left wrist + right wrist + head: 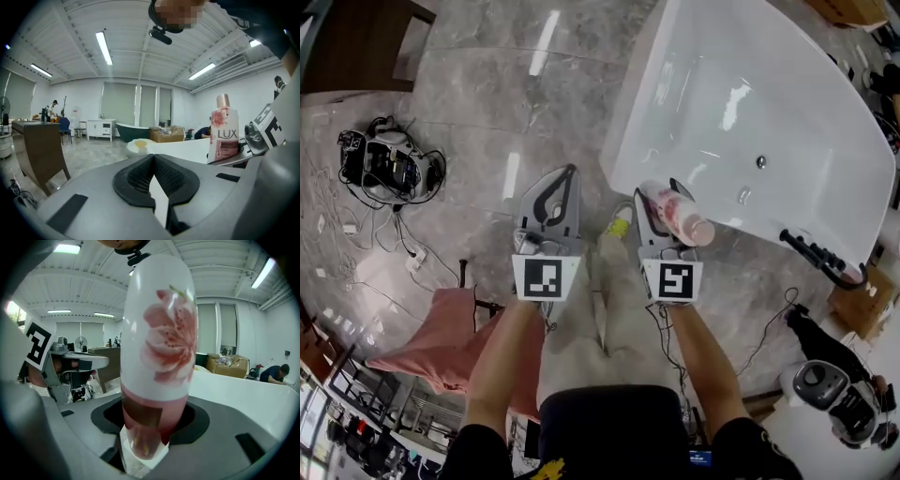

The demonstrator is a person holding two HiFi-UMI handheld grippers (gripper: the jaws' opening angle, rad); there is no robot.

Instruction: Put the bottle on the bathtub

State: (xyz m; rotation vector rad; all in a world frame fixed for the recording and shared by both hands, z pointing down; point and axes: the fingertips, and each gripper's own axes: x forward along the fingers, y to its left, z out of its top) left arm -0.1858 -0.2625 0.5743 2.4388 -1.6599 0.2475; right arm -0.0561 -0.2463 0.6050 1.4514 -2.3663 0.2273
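Observation:
A pink bottle (680, 215) with a flower label and a rose-gold cap sits clamped in my right gripper (661, 208), right at the near rim of the white bathtub (787, 103). In the right gripper view the bottle (157, 348) fills the middle, its base wedged between the jaws. From the left gripper view the same bottle (223, 129) stands upright with LUX printed on it. My left gripper (555, 194) hangs over the marble floor to the left of the tub, jaws shut with nothing between them.
A pink cloth over a chair (431, 337) is at lower left. A tangle of cables and a device (389, 167) lies on the floor at left. A black hand shower (820, 258) rests on the tub's near right corner. A cardboard box (862, 300) stands beyond it.

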